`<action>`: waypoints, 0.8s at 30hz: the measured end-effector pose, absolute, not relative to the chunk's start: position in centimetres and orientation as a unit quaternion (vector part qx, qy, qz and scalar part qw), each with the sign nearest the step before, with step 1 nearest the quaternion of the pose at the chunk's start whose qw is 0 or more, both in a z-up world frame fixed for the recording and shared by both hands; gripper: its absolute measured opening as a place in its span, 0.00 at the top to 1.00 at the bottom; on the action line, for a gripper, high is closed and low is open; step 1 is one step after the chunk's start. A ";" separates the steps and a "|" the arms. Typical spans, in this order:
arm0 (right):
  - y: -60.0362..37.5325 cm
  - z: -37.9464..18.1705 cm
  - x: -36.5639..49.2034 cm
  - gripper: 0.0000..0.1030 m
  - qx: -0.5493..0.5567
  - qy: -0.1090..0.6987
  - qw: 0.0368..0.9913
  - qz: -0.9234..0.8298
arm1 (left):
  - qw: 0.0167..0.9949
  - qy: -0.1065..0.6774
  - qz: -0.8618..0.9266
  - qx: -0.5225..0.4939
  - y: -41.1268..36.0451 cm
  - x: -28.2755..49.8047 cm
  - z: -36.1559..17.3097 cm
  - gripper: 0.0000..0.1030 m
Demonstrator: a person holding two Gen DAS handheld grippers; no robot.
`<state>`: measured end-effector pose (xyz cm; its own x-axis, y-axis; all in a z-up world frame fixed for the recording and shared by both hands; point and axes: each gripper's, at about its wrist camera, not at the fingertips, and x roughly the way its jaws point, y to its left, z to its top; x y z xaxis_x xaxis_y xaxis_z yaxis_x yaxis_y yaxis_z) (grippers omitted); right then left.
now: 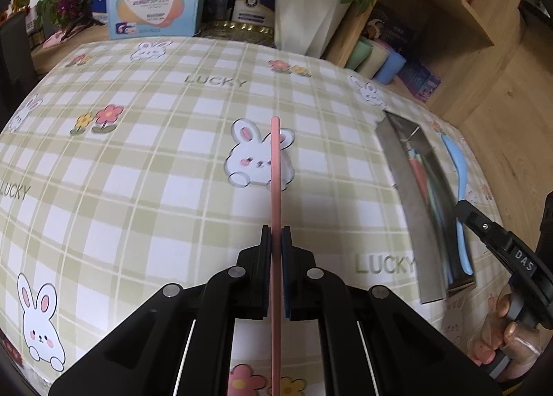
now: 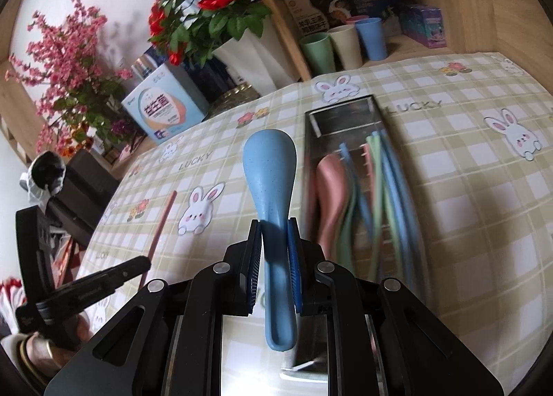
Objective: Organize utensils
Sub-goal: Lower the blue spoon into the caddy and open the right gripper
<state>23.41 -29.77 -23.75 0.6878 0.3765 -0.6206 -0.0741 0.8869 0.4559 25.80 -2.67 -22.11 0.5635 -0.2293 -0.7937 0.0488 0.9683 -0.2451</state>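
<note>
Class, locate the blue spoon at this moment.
The blue spoon is gripped in the right claw, bowl pointing forward, just left of the metal tray holding other utensils.

pink chopstick [image 1: 275, 188]: near end runs off the bottom edge of the left wrist view; the part between the pads is covered.
blue spoon [image 2: 269, 175]: handle middle is hidden by the pads of the right tongs [image 2: 273, 240].
metal tray [image 2: 342, 112]: contents smeared by blur; their count cannot be told, and the near end is hidden.
left tongs [image 2: 147, 263]: tips partly cut off.
</note>
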 end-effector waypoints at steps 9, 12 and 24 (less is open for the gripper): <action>-33.5 -23.6 23.3 0.86 0.222 0.371 0.896 0.095 | 0.877 0.452 -0.126 -0.105 -6.6 26.8 -20.3 0.95; -33.4 -24.8 23.9 0.86 0.258 0.389 0.875 0.125 | 0.877 0.450 -0.131 -0.105 -7.2 26.8 -20.1 0.95; -32.4 -28.5 26.6 0.85 0.350 0.446 0.810 0.148 | 0.877 0.449 -0.125 -0.112 -6.5 26.9 -20.3 0.95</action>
